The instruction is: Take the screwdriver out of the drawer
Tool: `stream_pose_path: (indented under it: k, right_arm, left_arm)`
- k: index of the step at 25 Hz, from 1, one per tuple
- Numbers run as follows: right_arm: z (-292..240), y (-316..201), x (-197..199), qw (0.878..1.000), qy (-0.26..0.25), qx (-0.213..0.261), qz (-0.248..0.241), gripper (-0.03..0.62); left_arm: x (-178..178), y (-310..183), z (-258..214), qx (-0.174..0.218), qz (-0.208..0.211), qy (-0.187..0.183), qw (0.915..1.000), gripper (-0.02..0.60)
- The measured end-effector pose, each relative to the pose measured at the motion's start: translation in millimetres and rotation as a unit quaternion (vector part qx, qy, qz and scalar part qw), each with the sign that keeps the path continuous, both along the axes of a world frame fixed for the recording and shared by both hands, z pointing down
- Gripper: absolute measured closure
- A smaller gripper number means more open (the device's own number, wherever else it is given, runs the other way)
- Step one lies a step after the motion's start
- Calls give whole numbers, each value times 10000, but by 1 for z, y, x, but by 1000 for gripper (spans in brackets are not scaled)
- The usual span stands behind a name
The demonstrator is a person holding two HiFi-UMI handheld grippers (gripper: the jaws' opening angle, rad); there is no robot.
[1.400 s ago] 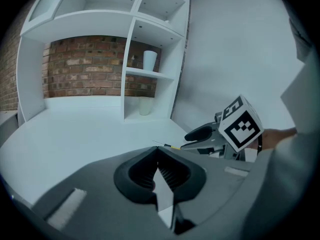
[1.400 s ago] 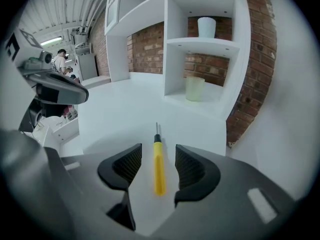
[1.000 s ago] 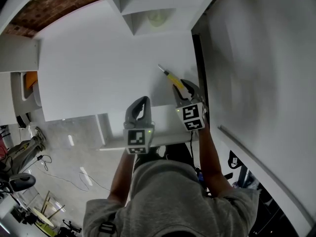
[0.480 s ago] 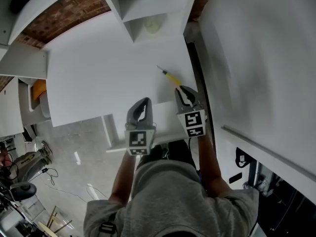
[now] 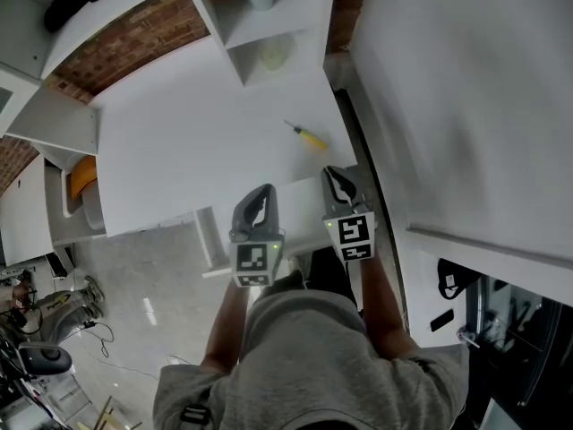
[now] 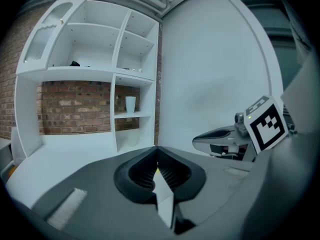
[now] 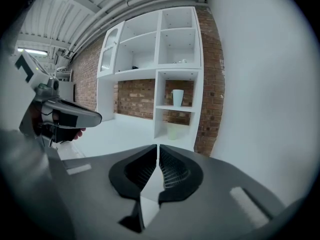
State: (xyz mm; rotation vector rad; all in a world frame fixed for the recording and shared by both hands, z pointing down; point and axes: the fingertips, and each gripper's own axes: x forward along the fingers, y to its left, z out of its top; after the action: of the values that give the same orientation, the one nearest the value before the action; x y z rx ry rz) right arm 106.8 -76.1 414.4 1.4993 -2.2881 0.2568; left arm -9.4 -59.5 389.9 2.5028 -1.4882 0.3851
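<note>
white counter [image 5: 179,150] below brick wall [image 5: 134,25]: yellow screwdriver [image 5: 307,136] lying loose, seemingly already out of the drawer; left claw [image 5: 261,191] pressed together, right claw [image 5: 332,172] closing on nothing, both held clear.

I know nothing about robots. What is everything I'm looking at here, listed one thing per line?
yellow-handled metal screwdriver: one, yellow and silver, lying loose on the tabletop ahead of the right gripper
white tabletop: one, white, under both grippers
white open shelf unit: one, white, at the tabletop's far end
pale blue cup: one, pale blue, on a middle shelf
pale greenish container: one, in the lowest compartment
red brick wall: one, behind the shelves
grey shirt: one, on the person
left hand-held gripper: one, grey, jaws together, empty
right hand-held gripper: one, grey, jaws closing, nothing between them
</note>
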Motion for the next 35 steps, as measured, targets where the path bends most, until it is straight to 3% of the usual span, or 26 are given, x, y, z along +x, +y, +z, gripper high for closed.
stream_pose_path:
  k: [16,35]
  right_arm:
    - [-20,81,-12,9993,-22,244,278,591]
    - [-25,90,-7,9991,-14,295,307,591]
  left_arm:
    - [-18,62,-26,323,218,-21,9992,569]
    - [-18,72,-31,378,218,-35,9990,569]
